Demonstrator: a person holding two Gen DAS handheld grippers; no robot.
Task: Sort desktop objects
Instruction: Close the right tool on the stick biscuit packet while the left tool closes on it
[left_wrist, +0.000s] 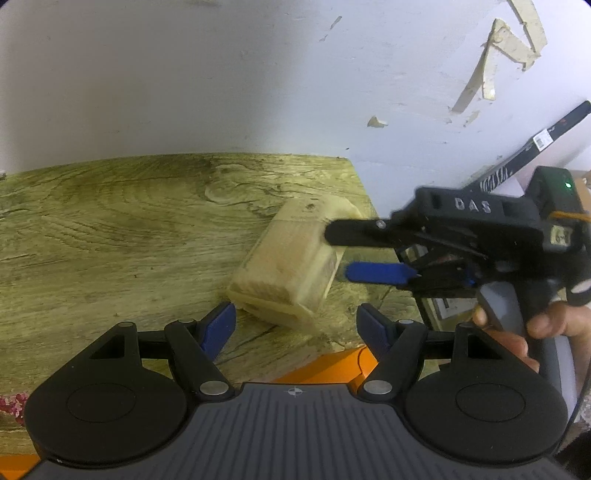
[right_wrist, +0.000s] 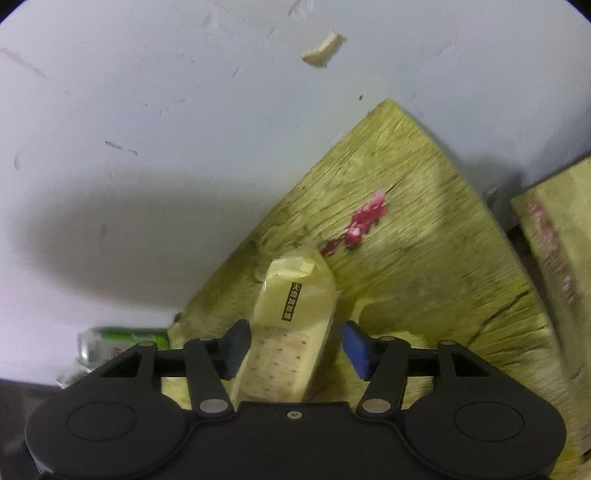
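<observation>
cracker pack (right_wrist: 291, 332) lies flat on the surface (left_wrist: 110, 229), its long axis running away between the right gripper (right_wrist: 295, 349) fingers, which look spread around it; left gripper (left_wrist: 295, 325) fingers spread, empty.

Centre frame, a pale cracker packet (left_wrist: 291, 262) lies on the wooden worktop (left_wrist: 110, 229); the right gripper (left_wrist: 338, 254) straddles its right end; the left gripper (left_wrist: 295, 325) gapes empty below.
</observation>
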